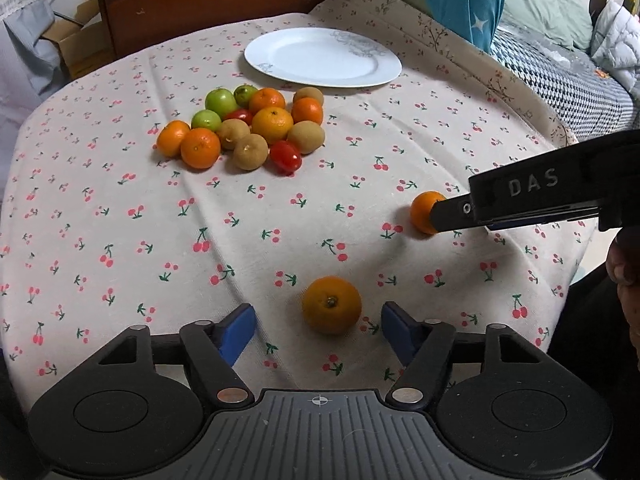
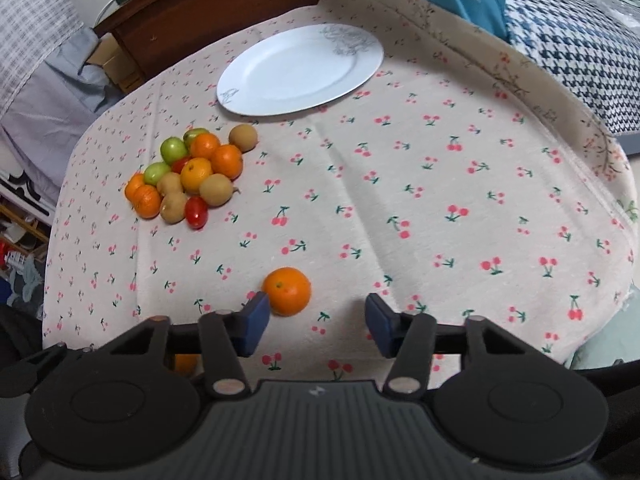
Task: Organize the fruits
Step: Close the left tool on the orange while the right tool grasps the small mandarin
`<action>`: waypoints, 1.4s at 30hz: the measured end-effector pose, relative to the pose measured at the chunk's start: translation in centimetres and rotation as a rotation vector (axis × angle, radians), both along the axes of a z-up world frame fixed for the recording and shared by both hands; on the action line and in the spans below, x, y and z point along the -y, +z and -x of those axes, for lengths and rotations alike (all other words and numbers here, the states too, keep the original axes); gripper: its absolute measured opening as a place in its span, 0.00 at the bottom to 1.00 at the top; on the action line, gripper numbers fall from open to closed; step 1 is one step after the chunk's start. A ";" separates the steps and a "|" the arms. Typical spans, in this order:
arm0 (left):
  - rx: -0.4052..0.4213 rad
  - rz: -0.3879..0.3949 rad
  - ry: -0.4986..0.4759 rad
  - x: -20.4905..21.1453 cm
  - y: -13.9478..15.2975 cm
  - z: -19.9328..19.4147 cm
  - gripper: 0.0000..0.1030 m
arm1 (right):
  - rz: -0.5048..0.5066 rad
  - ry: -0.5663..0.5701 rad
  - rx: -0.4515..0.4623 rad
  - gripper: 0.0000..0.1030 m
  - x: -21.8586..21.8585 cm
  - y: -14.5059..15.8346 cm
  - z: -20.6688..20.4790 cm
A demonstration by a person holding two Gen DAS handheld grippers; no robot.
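One orange (image 1: 331,305) lies on the cherry-print tablecloth (image 1: 280,208) between the blue pads of my left gripper (image 1: 318,330), with a gap on each side; that gripper is open. A second orange (image 2: 287,291) sits just ahead of my right gripper (image 2: 317,326), against its left pad (image 2: 256,322) and well apart from the right pad, so it is open too. In the left wrist view this orange (image 1: 423,212) shows at the tip of the right gripper's finger (image 1: 452,211). A pile of oranges, green fruits, brown fruits and red tomatoes (image 1: 248,128) (image 2: 188,178) lies at the left. The white plate (image 1: 280,65) (image 2: 256,100) is bare.
A dark wooden headboard (image 1: 208,4) stands behind the table, with a cardboard box (image 1: 76,44) to its left. A bed with a houndstooth blanket (image 1: 560,92) runs along the right. A person's hand (image 1: 624,272) holds the right gripper at the right edge.
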State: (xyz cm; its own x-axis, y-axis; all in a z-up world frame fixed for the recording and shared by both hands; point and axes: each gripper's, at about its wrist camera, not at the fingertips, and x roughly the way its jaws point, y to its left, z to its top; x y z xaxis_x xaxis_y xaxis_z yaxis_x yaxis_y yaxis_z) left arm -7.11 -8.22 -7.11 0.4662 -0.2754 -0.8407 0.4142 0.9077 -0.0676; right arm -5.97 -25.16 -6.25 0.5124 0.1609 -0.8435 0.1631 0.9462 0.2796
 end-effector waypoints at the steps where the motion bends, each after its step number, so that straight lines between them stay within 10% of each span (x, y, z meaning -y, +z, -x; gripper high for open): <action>1: 0.006 -0.001 0.001 0.0 0.0 0.0 0.65 | 0.002 0.005 0.003 0.47 -0.1 -0.1 -0.1; 10: 0.055 -0.056 0.004 0.1 -0.1 0.1 0.41 | 0.013 0.069 0.051 0.31 -1.5 -0.1 -0.4; 42: 0.127 0.022 0.077 -2.4 1.6 -1.6 0.27 | 0.014 0.075 0.081 0.27 -1.9 -0.4 -0.9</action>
State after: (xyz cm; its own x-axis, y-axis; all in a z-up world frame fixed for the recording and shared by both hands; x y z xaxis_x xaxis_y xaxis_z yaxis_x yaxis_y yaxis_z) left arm -5.51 -5.79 -5.48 0.5893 -0.2521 -0.7675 0.3496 0.9361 -0.0390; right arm -5.12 -23.22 -6.68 0.5664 0.1893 -0.8021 0.0694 0.9589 0.2753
